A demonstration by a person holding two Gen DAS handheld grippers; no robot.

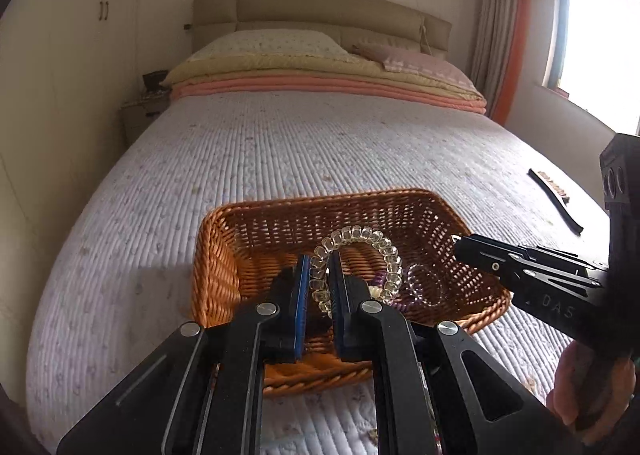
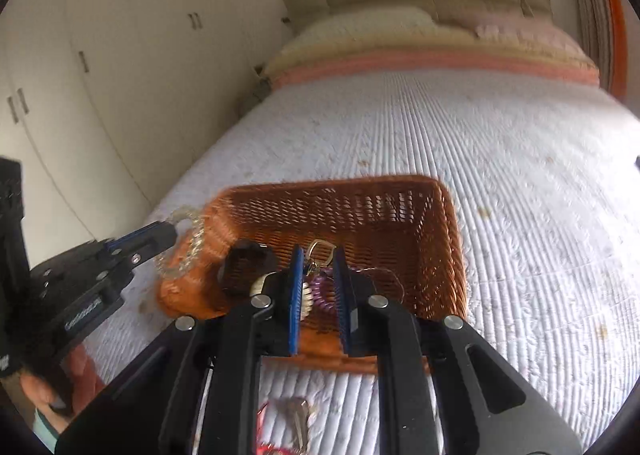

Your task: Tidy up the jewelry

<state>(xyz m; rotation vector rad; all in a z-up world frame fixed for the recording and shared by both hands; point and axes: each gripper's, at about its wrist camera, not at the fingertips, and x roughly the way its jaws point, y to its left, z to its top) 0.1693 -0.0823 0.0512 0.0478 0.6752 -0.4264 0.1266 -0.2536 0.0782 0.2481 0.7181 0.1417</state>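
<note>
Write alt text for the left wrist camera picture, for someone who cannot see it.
A black two-finger gripper pinches a clear beaded bracelet above a brown wicker basket on a white quilted bed. A second black gripper, held in a hand, reaches in from the right. Pillows and a window lie beyond.

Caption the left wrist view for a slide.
Left tool clamps a clear beaded bracelet above the wicker basket on the quilted bed; right tool reaches in beside it.
</note>
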